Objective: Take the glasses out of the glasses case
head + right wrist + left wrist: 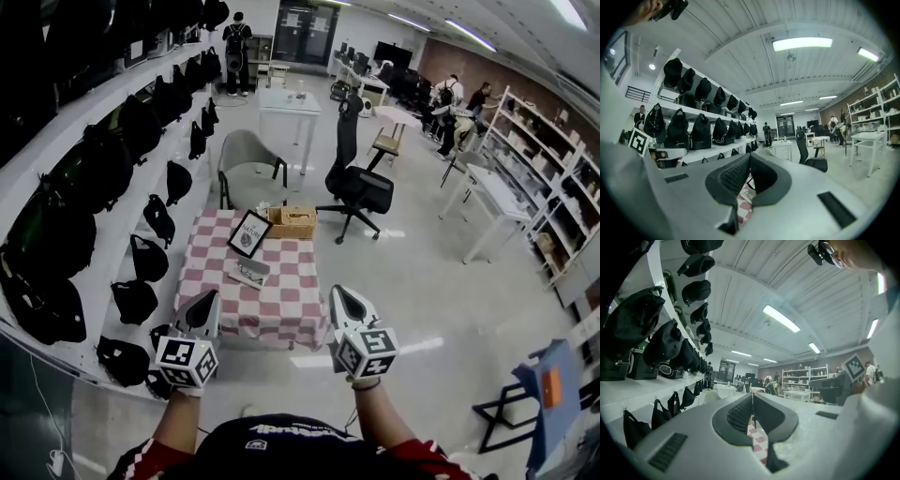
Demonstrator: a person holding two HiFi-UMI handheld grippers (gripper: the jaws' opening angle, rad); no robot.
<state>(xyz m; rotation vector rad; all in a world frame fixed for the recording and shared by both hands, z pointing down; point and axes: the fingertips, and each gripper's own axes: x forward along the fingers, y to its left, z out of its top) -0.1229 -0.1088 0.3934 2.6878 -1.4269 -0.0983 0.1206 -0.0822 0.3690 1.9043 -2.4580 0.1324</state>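
The case (250, 273) lies on the table (302, 292) with the checked cloth, on its left half and toward the front, and it is ahead of both grippers and well apart from them. The left gripper (204, 309) is the nearer one: the case is almost straight in front of it, a little to its right, while the right gripper (347, 302) would need to cross over to the left to reach it. The long axis of the case runs across the table, slightly slanted, with the left end farther from the person, so it shows a long side to the grippers and not an end. Both grippers point level toward the table. Each has its jaws closed together with nothing between them, and only the checked cloth shows under the tips. I cannot tell whether the case is open or closed, and no glasses are visible, so I judge they are inside it. Behind the case stands a frame (250, 232), and beside that a basket (292, 222) whose contents are too small to make out.
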